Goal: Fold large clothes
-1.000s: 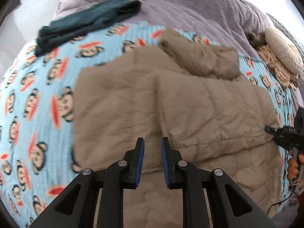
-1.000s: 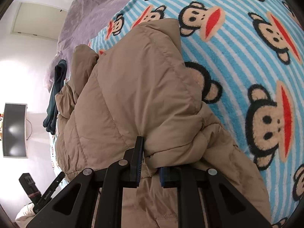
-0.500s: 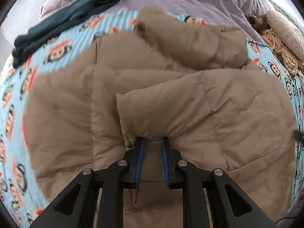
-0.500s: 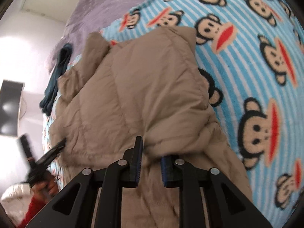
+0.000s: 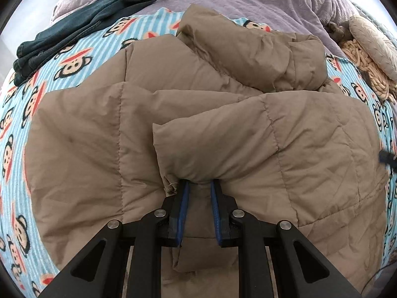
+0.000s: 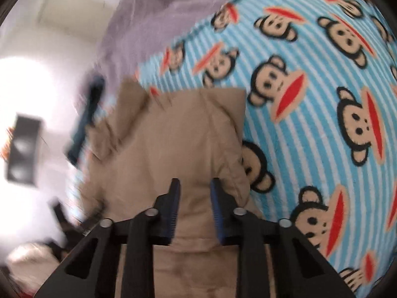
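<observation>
Directly below both cameras, a tan puffer jacket (image 5: 223,129) lies spread on a bed covered by a blue striped blanket (image 5: 22,114) printed with cartoon monkey faces. In the left wrist view the jacket fills most of the frame, one padded sleeve folded across its body and the bulky collar or hood end bunched toward the far side.

The left gripper (image 5: 198,186) points steeply down at the jacket. Its jaws stand nearly closed, with a fold of the sleeve's fabric pinched between the blue pads (image 5: 184,203).

The right gripper (image 6: 194,186) appears in a blurred view, above the jacket's edge (image 6: 173,136) where it meets the blanket (image 6: 310,99). Its jaws are closing; tan fabric shows behind the narrow gap, but the blue pads do not press on it and nothing is held.

Beyond the jacket, a dark teal garment (image 5: 82,24) lies bunched where the blanket meets a purple bedspread (image 5: 248,0). At the far right edge of the bed sits a beige cushion (image 5: 372,44) on a knotted cream throw (image 5: 364,72). A dark screen (image 6: 23,149) on a bright wall shows at the left of the right wrist view.
</observation>
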Motion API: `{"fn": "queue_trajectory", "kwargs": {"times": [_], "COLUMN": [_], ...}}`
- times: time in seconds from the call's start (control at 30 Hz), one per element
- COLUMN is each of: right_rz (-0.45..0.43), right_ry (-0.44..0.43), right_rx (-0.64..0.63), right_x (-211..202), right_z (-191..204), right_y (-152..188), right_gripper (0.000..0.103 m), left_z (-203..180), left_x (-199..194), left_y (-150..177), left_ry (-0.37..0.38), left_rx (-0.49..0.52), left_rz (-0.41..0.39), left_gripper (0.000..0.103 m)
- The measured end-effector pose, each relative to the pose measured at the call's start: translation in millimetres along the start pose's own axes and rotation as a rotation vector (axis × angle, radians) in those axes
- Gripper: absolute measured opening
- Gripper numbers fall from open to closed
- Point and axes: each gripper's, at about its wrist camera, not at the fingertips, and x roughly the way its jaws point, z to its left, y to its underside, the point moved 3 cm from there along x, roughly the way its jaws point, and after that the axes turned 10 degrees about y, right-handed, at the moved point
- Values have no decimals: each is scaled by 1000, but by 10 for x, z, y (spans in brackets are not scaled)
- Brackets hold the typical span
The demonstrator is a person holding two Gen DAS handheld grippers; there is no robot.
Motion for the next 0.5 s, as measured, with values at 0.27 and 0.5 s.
{"fn": "queue_trajectory", "kwargs": {"times": [0.27,0.5], "right_rz": [-12,-40], "right_ry": [126,232], "right_rx": [-27,-82], "right_x": [349,165], "right_z": [-140,17], "right_y": [104,148], "right_gripper": [7,11], "left_z": [-58,-122], "left_x": [63,-137], "left_y": [15,4], "left_ry": [-20,-66], "left_rx": [23,24], "left_rz": [-22,-36], "left_gripper": [20,20]}}
